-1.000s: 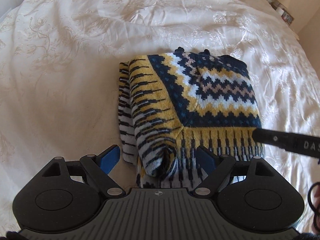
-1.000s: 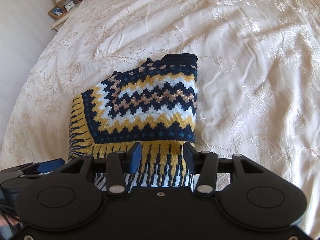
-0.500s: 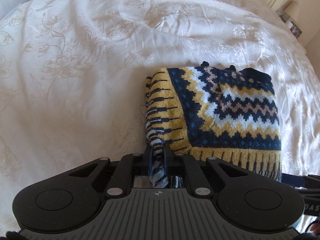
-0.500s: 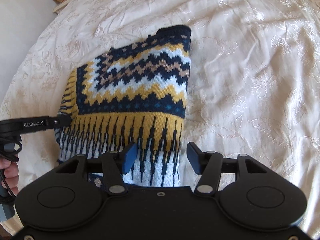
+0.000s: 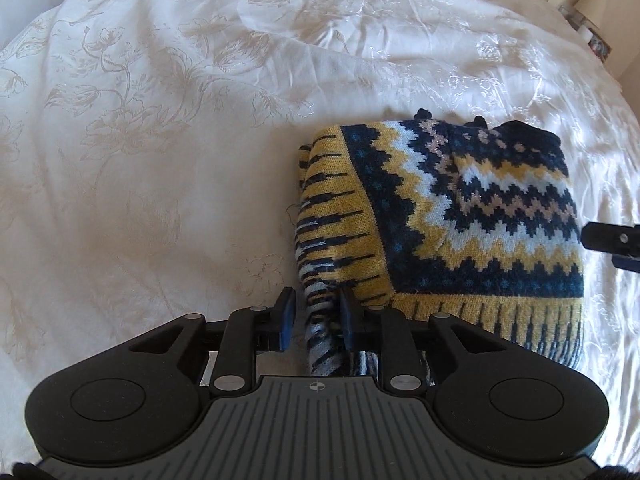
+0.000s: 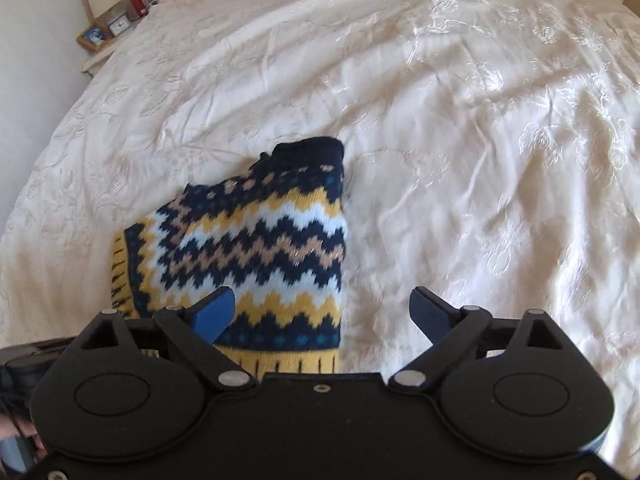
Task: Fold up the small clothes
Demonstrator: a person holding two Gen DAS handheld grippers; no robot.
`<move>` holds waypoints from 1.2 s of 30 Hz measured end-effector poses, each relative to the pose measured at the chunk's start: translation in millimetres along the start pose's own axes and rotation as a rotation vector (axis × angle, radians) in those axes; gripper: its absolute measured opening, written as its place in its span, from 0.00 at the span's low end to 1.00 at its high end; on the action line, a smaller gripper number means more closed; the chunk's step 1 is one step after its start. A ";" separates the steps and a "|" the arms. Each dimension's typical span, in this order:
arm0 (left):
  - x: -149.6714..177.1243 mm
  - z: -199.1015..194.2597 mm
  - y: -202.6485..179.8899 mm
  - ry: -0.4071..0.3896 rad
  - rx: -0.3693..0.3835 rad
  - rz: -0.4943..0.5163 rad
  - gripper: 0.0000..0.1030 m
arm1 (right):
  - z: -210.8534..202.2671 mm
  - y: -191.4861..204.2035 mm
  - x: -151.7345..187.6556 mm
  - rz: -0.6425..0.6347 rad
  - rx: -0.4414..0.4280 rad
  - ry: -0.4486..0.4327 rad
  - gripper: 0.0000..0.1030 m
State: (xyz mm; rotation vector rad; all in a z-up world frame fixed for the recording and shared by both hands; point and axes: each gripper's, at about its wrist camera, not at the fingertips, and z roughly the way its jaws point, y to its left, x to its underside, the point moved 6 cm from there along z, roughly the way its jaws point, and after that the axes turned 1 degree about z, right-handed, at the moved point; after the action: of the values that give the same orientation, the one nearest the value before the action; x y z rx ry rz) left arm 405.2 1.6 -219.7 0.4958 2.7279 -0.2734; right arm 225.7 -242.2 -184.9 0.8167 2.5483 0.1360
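A knitted sweater (image 5: 460, 208) in navy, yellow and white zigzags lies folded into a compact block on the bed. My left gripper (image 5: 317, 320) is at its near left corner and its jaws are opening. A striped fold of the knit stands between the fingers; the left pad is clear of it and the right one brushes it. My right gripper (image 6: 322, 314) hangs over the sweater (image 6: 256, 248) at its near right edge, jaws opening wide, one finger above the knit and the other above the bedspread. One of its fingers (image 5: 612, 240) shows at the right edge of the left wrist view.
A cream embroidered bedspread (image 6: 480, 120) covers the whole bed and spreads out rumpled on all sides of the sweater. A nightstand (image 6: 108, 28) with a lamp, a clock and a picture frame stands at the far left beside the wall.
The left gripper shut on the sweater's near left fold, then parted again. The right gripper widened and shifted to the sweater's right edge.
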 end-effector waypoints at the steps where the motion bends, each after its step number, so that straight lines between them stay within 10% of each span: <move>1: 0.1 -0.1 0.7 0.000 -0.002 -0.004 0.26 | 10.8 -1.3 -6.8 -0.004 0.031 0.014 0.92; 13: -5.2 7.3 13.7 0.019 -0.121 -0.025 0.85 | 85.9 7.1 -20.4 -0.090 0.160 0.164 0.99; 36: 49.1 -50.5 -22.8 0.011 0.120 0.018 0.86 | 14.1 -9.5 15.1 0.068 -0.116 0.042 0.99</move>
State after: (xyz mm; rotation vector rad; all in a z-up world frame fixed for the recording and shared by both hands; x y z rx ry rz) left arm 338.2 8.0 -188.9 0.5557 2.7272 -0.4333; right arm 216.1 -242.0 -205.6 0.8639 2.5259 0.3225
